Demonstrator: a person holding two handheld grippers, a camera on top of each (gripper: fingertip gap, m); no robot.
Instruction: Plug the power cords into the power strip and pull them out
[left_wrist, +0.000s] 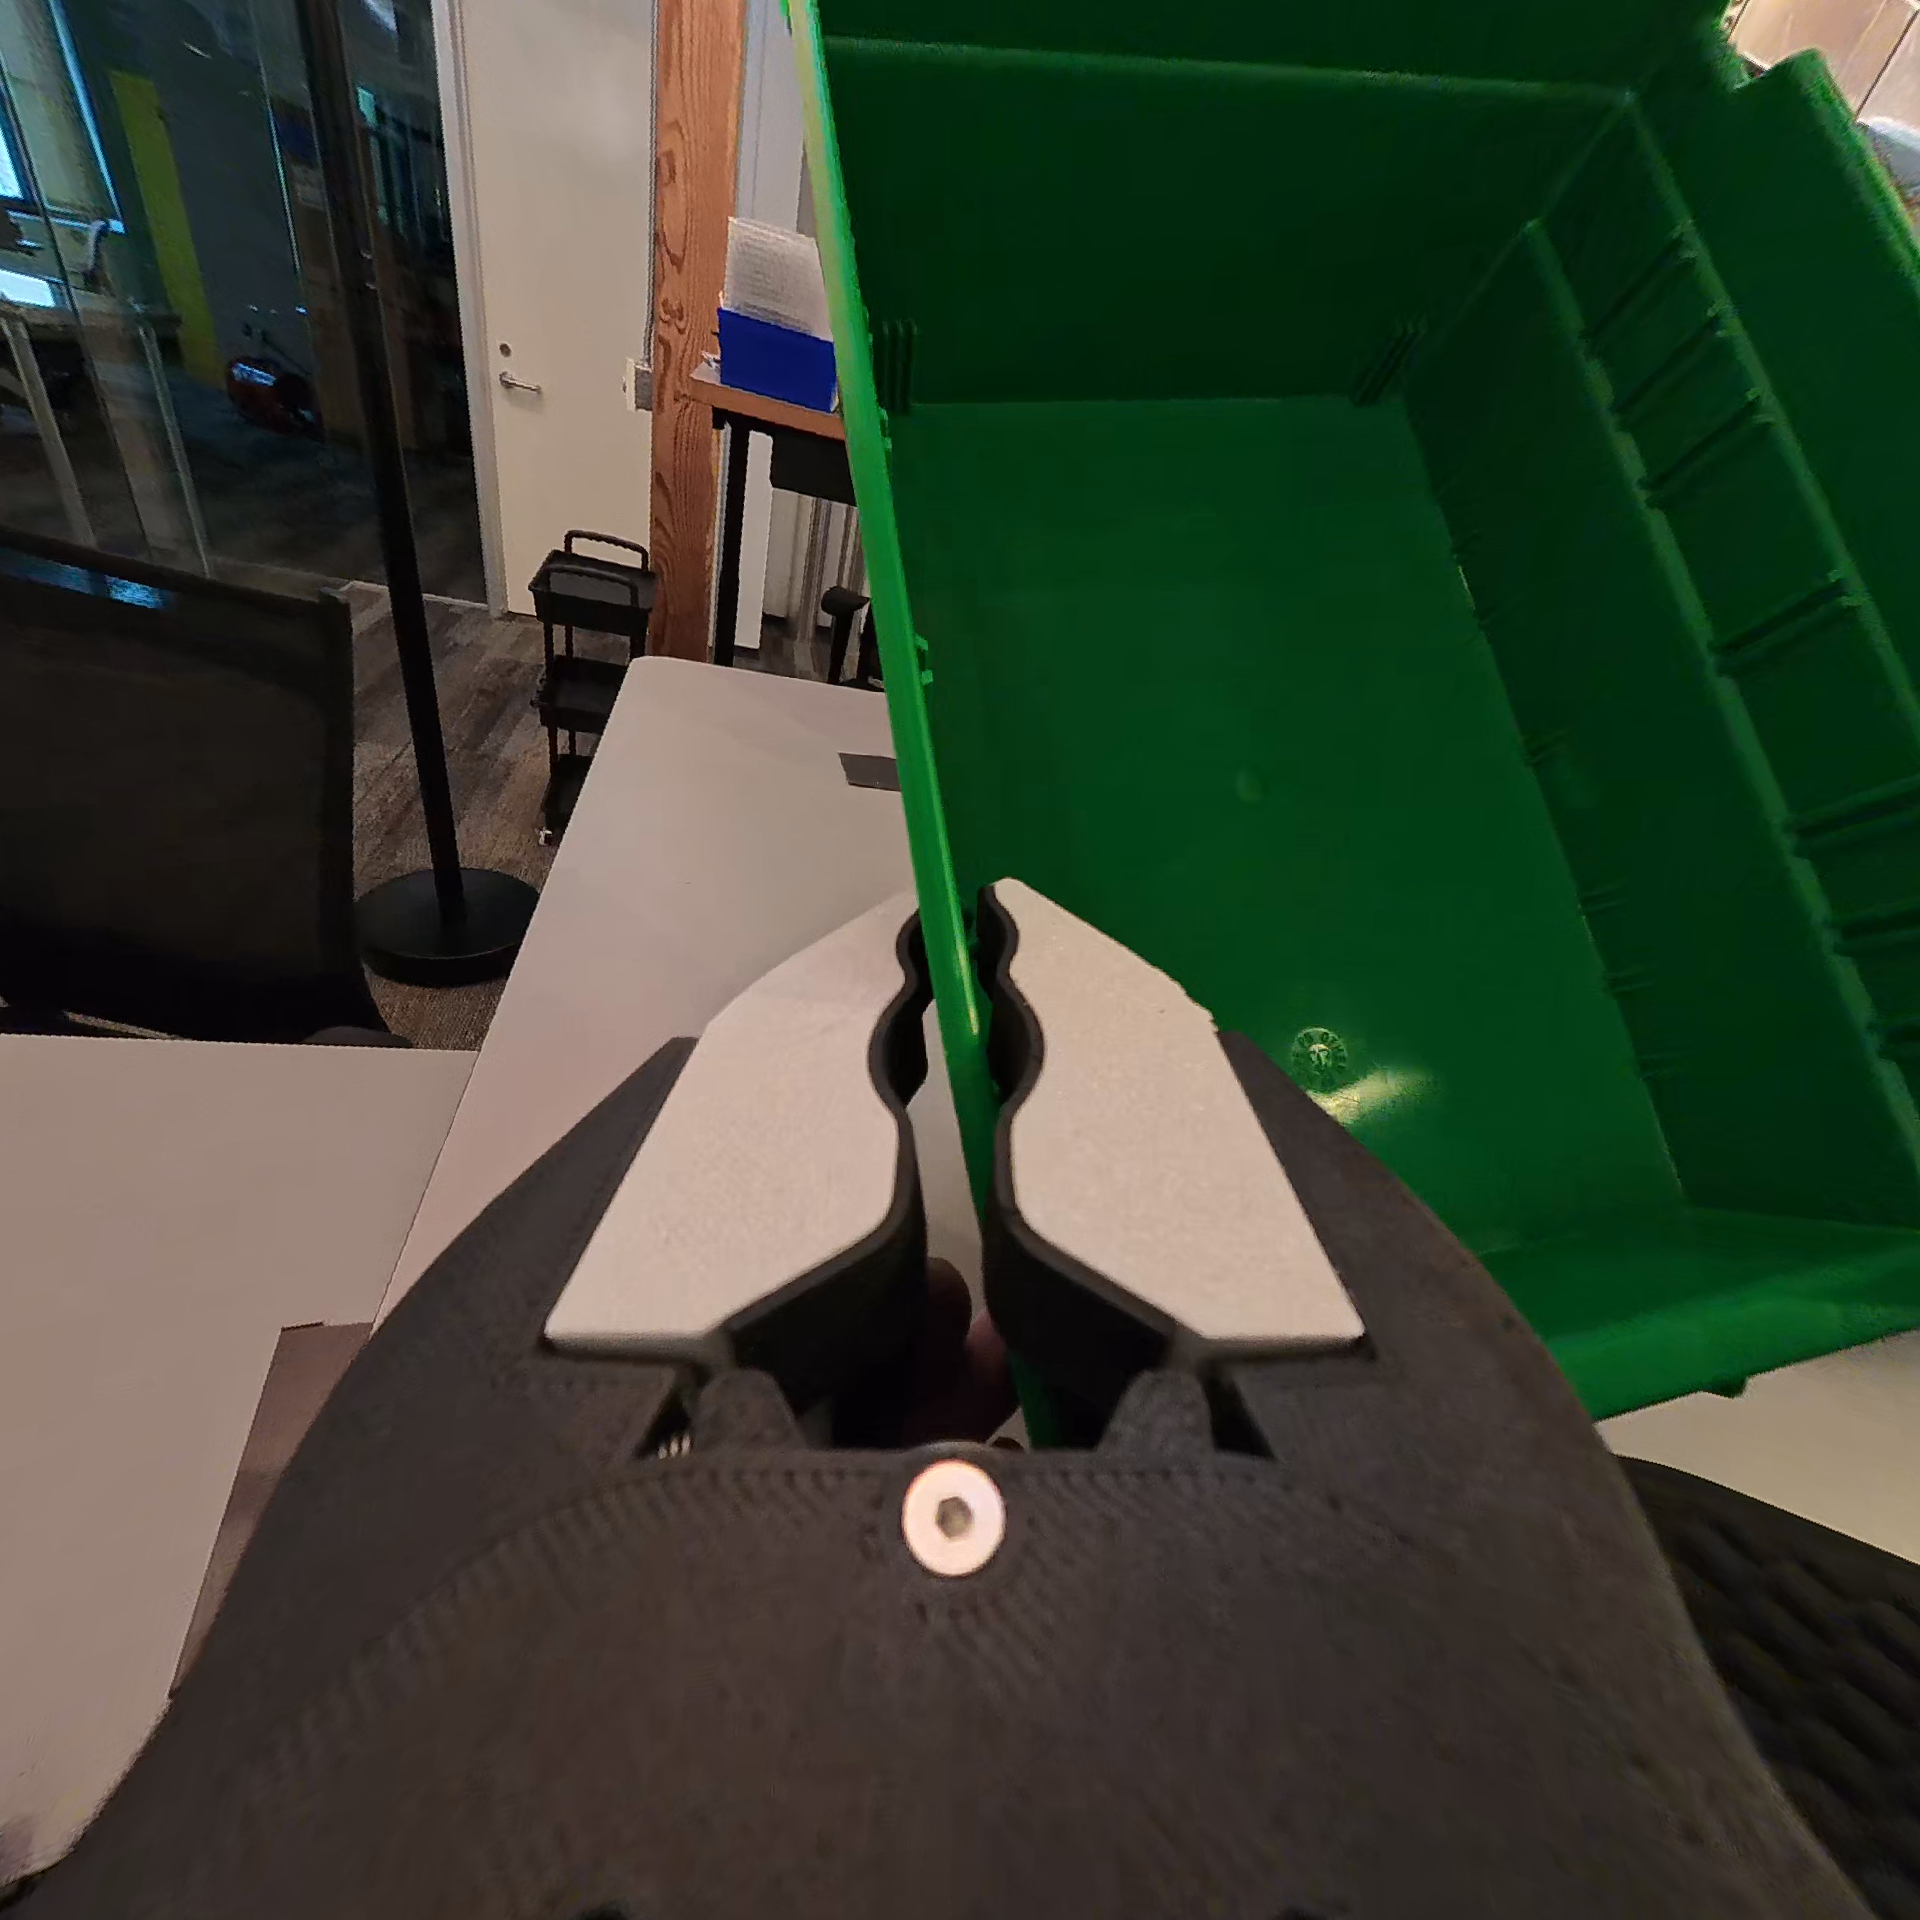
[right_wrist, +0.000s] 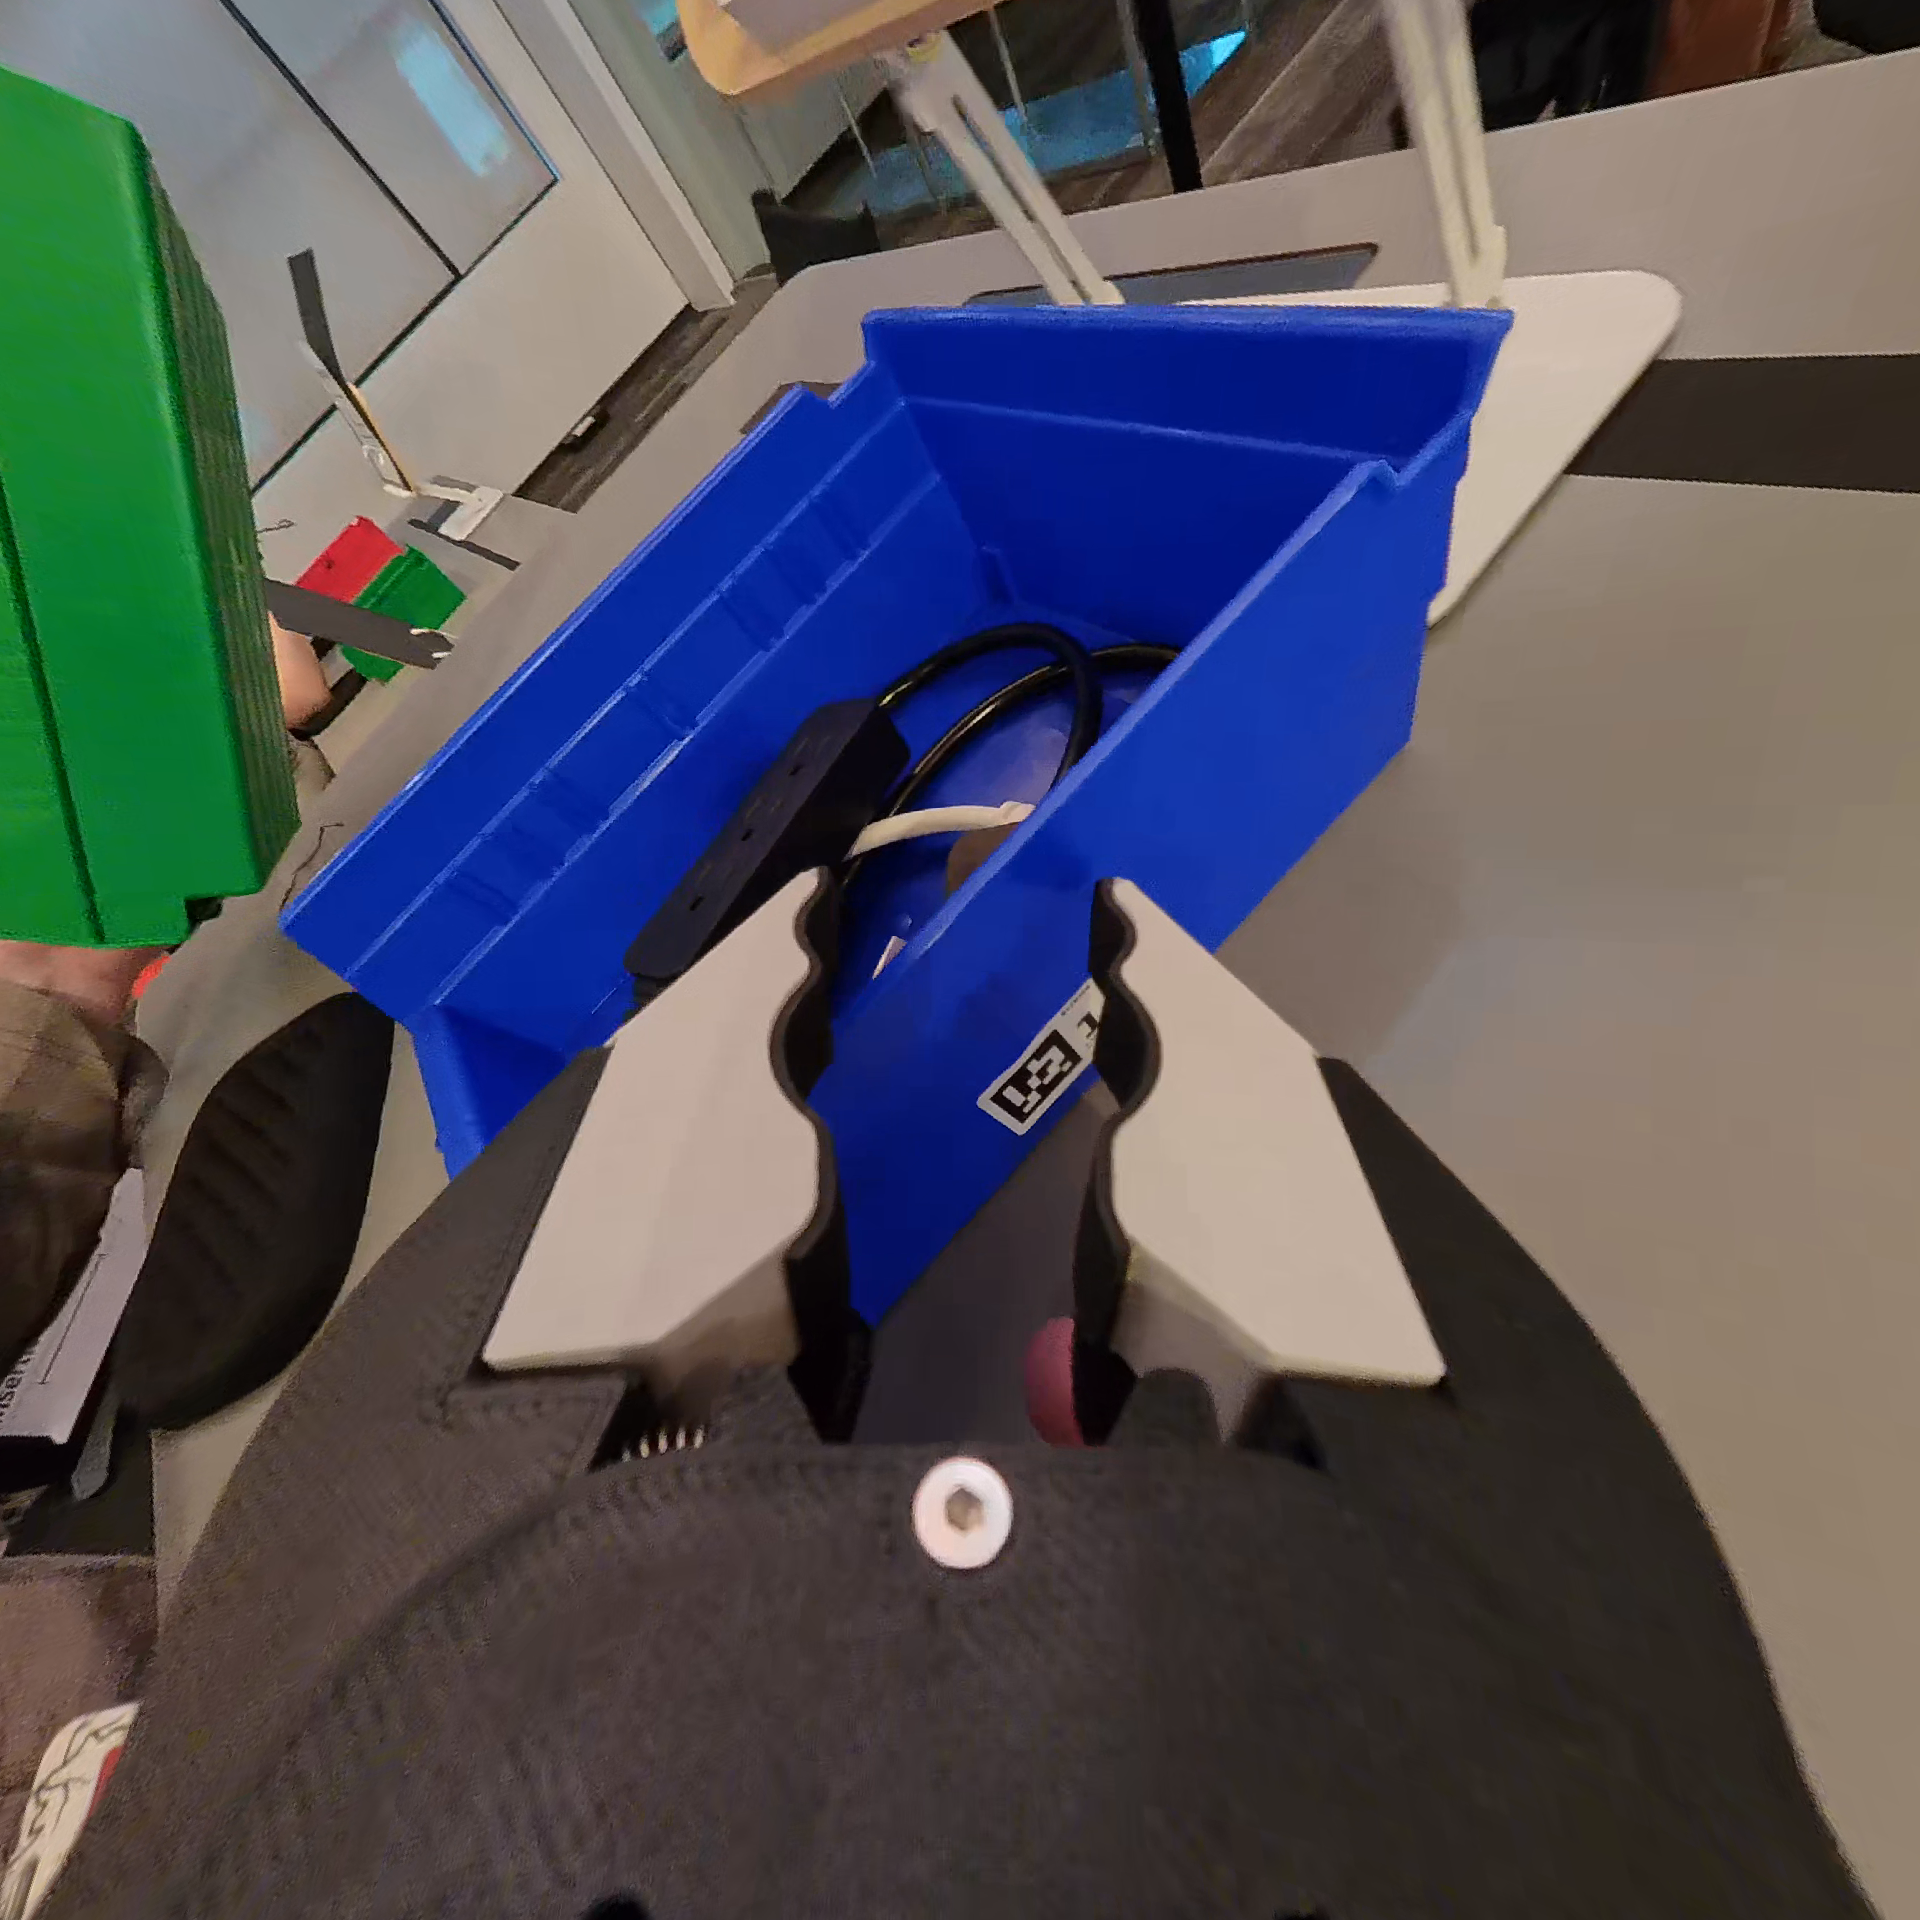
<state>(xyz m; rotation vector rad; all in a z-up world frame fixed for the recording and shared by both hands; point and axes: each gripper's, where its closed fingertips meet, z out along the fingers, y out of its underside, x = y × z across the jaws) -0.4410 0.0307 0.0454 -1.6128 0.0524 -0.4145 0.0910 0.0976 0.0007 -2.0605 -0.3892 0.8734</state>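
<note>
With the left gripper (left_wrist: 956, 997) clamped on the tilted green bin (left_wrist: 1247, 727) wall and the right gripper (right_wrist: 961, 935) spread wide astride the blue bin (right_wrist: 1299, 665) wall at frame centre, closing carelessly could tip it and spill the power strip (right_wrist: 774, 821).

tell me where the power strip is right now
In the right wrist view, the black power strip lies inside the blue bin, along its left wall beside coiled black and white cords, just ahead of the right gripper.

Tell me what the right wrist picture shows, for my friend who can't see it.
The right gripper has its jaws open around the side wall of a blue bin. Inside lie a black power strip and cords, and a green bin hangs at the left.
</note>
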